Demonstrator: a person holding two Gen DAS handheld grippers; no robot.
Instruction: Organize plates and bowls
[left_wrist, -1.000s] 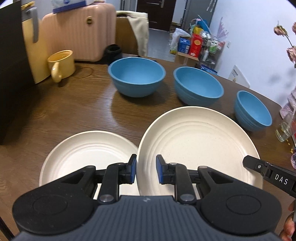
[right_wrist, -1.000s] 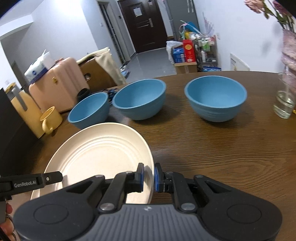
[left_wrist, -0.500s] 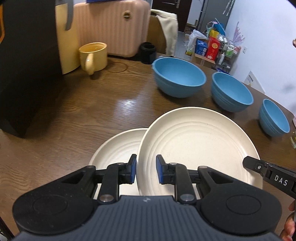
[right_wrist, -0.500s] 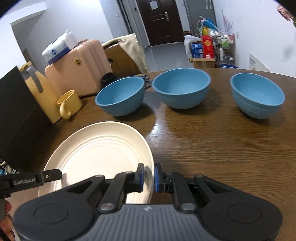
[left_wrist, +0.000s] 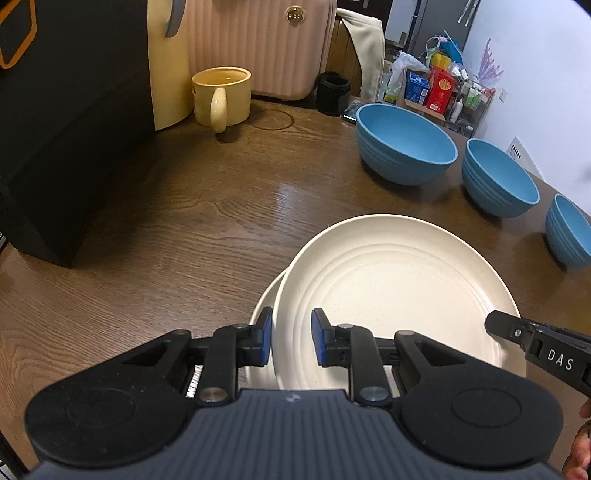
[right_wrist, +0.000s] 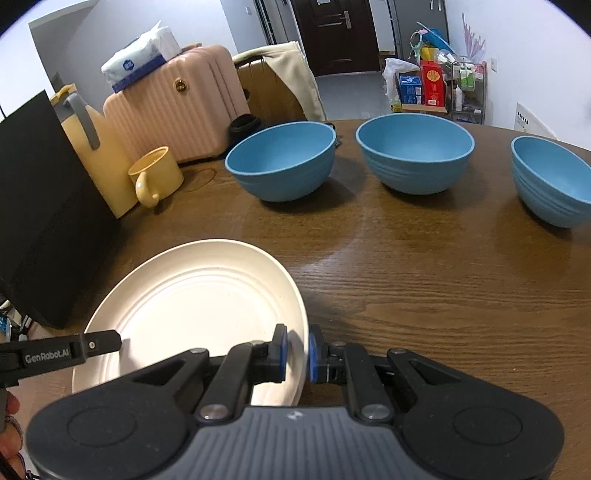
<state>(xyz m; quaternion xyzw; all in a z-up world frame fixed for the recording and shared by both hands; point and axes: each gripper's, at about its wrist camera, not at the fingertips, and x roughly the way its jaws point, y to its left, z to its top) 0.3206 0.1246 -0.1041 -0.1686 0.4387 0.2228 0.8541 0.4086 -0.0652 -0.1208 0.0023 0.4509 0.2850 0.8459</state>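
The large cream plate (left_wrist: 399, 295) is carried by both grippers at once: the left gripper (left_wrist: 291, 341) has its blue pads clamped narrowly on the plate's near-left rim, and the right gripper (right_wrist: 296, 350) pinches the opposite rim the same way. Directly under it, ahead and left of the left gripper's fingers, lies a second cream plate (left_wrist: 264, 306), of which only a thin crescent shows; whether the two plates touch cannot be told. In the right wrist view this lower plate is fully hidden.

Beyond the grippers three blue bowls stand apart in a row on the wooden table (right_wrist: 424, 277): the left bowl (right_wrist: 282, 162), the middle bowl (right_wrist: 415, 151) and the right bowl (right_wrist: 550, 177), the last cut off by the picture edge. All three show bare blue insides.

Farther off to the left, a yellow mug (left_wrist: 221, 96) stands by a pale yellow jug (right_wrist: 92, 147); the mug's inside looks empty. A black box (left_wrist: 66, 122) blocks the far left.
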